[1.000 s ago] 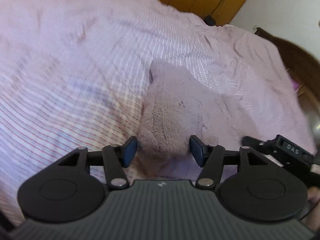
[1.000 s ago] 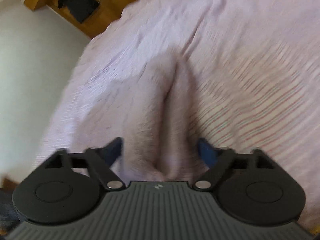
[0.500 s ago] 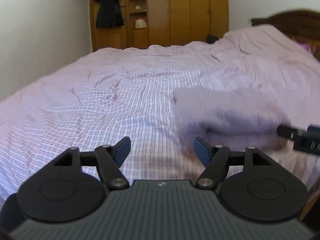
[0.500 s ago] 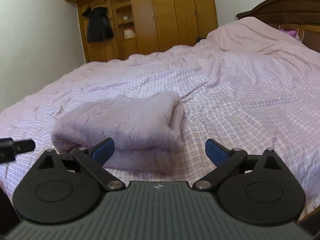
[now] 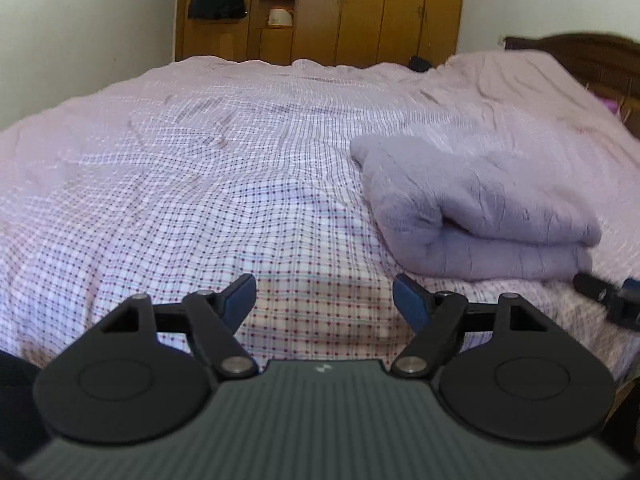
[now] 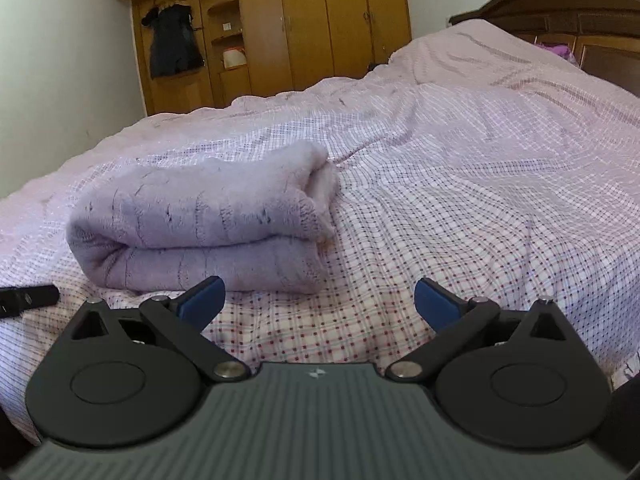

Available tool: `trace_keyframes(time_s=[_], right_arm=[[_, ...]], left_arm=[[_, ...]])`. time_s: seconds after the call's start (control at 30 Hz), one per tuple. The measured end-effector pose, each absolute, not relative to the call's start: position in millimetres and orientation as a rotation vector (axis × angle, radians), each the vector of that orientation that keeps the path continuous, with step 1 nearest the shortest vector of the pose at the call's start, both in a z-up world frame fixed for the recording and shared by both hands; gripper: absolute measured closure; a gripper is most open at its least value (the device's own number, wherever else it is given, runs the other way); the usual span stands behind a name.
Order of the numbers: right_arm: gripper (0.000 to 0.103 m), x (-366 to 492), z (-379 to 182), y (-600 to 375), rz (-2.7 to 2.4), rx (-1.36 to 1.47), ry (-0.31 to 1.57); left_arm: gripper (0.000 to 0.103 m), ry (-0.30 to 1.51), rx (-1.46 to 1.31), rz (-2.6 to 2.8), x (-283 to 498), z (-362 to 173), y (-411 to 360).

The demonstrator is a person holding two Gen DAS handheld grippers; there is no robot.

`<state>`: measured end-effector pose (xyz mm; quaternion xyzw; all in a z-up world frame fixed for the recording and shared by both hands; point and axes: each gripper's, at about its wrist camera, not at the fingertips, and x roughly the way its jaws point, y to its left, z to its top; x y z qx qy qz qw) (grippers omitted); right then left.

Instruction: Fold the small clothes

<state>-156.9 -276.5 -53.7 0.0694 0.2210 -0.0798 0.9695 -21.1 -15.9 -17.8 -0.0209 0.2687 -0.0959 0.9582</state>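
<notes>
A fuzzy lilac knit garment lies folded in a thick bundle on the pink checked bedspread. In the right wrist view the folded garment sits left of centre. My left gripper is open and empty, low over the bed edge, with the garment ahead to its right. My right gripper is open and empty, with the garment ahead to its left. Neither touches the garment. The right gripper's finger tip shows at the far right of the left wrist view.
A wooden wardrobe with a dark coat hanging on it stands beyond the bed's far side. A dark wooden headboard is at the right. A white wall runs along the left.
Both grippers let go of the garment, drew back from it and levelled out. The garment now lies folded on the bed. The views went from looking down to looking across the bed.
</notes>
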Motion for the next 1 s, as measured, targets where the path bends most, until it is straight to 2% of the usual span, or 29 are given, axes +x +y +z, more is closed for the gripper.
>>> trace_keyframes(time_s=[0.07,0.5,1.0], right_arm=[[0.000,-155,-56,-274,-0.145,0.116,0.448],[0.000,-158,-63,-256,-0.129,0.001,0.483],[0.000,-154,-72,-241,-0.100,-0.057,0.512]], left_arm=[[0.017,0.538,-0.037,-0.195,-22,-18,-15],[0.017,0.532,0.003,-0.228,-24,-20,-22],[0.017,0.699,-0.262,-0.195,2,-34,8]])
